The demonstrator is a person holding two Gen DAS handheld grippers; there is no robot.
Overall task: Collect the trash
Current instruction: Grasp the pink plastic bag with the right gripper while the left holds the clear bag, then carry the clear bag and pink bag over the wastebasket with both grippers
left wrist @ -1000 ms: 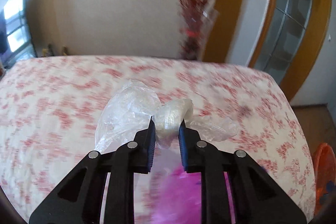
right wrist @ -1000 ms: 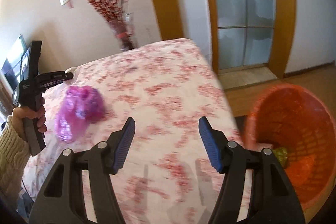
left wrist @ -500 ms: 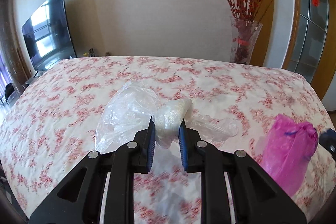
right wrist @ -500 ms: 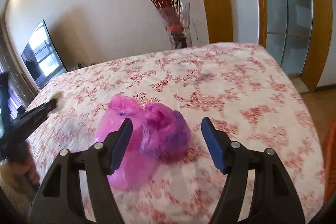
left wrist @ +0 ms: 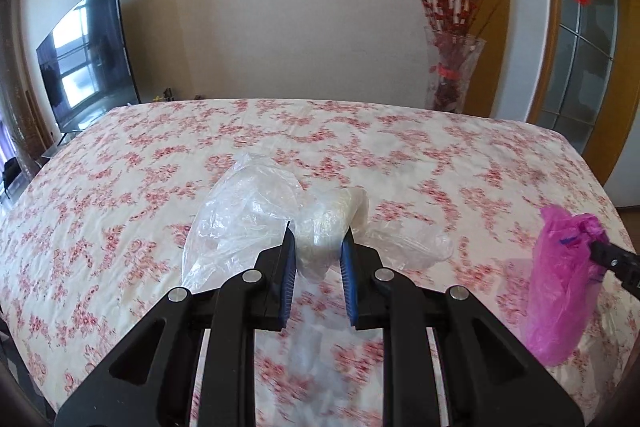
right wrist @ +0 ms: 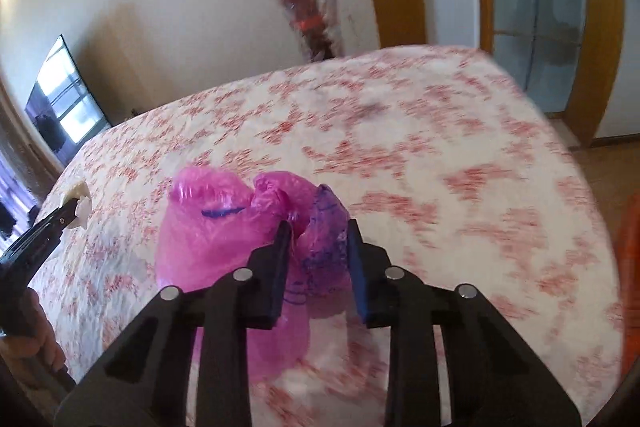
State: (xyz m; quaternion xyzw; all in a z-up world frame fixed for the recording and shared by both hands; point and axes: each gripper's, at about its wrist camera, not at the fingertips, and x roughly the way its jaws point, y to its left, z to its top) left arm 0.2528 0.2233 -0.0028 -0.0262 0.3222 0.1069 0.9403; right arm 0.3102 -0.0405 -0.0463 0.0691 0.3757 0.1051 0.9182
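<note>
Comparing this moment with the views of half a second and one second ago, we record one material change, on the right side.

Left side first: our left gripper point(left wrist: 317, 251) remains clamped on the clear plastic bag point(left wrist: 256, 219), its blue pads pinching the bunched whitish neck at 12 o'clock from the fingertips. The bag hangs over the floral tablecloth point(left wrist: 120, 187); grip and bag look unaltered across the three instants.

Right side: our right gripper point(right wrist: 318, 251), which stood wide apart around the pink plastic bag point(right wrist: 224, 227) half a second ago, has now drawn its jaws in on the bag's gathered top. The film bulges out toward 10 o'clock of the fingertips and trails below them. In the left wrist view the same bag appears at 3 o'clock, pulled upright by that gripper's tip. Blur suggests the hand is moving.

We judge both pieces of trash secured, so the pick-up stage is complete. An orange basket point(right wrist: 630, 267) shows at the 3 o'clock edge of the right wrist view; carrying both bags there appears to be what remains.
</note>
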